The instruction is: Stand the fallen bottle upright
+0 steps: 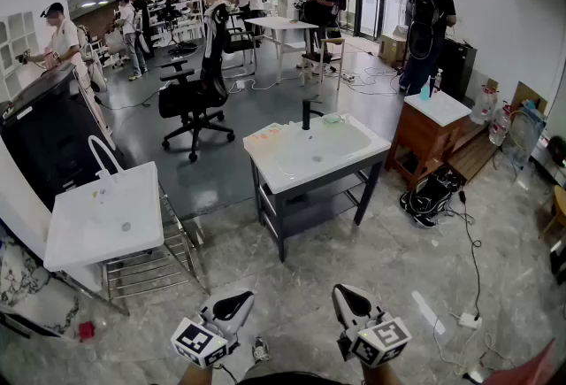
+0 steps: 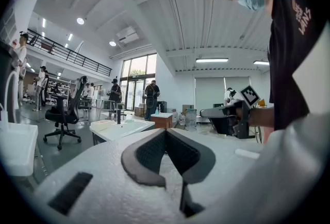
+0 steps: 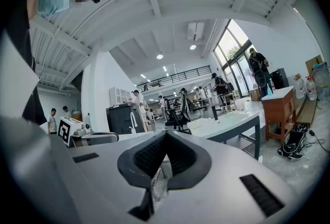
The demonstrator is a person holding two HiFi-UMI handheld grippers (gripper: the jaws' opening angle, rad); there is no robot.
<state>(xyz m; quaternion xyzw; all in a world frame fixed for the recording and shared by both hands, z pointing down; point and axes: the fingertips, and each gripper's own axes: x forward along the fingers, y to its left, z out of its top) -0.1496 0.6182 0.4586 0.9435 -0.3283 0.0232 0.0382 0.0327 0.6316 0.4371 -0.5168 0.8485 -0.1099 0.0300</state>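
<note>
Both grippers are held low at the bottom of the head view, pointing level toward a white sink table (image 1: 354, 164) a few steps ahead. My left gripper (image 1: 232, 304) is shut with nothing between its black pads (image 2: 154, 153). My right gripper (image 1: 349, 298) is also shut and empty, pads (image 3: 178, 153) meeting at the tip. A black faucet (image 1: 306, 115) and a small pale green object (image 1: 332, 119) stand at the table's far edge. I cannot make out a lying bottle in any view. A small blue bottle (image 1: 425, 91) stands upright on a wooden cabinet (image 1: 423, 137) to the right.
A second white basin on a wire rack (image 1: 106, 217) is at the left, next to a black cabinet (image 1: 44, 140). A black office chair (image 1: 196, 91) stands behind. Bags and cables (image 1: 432, 194) lie on the floor at right. Several people stand in the background.
</note>
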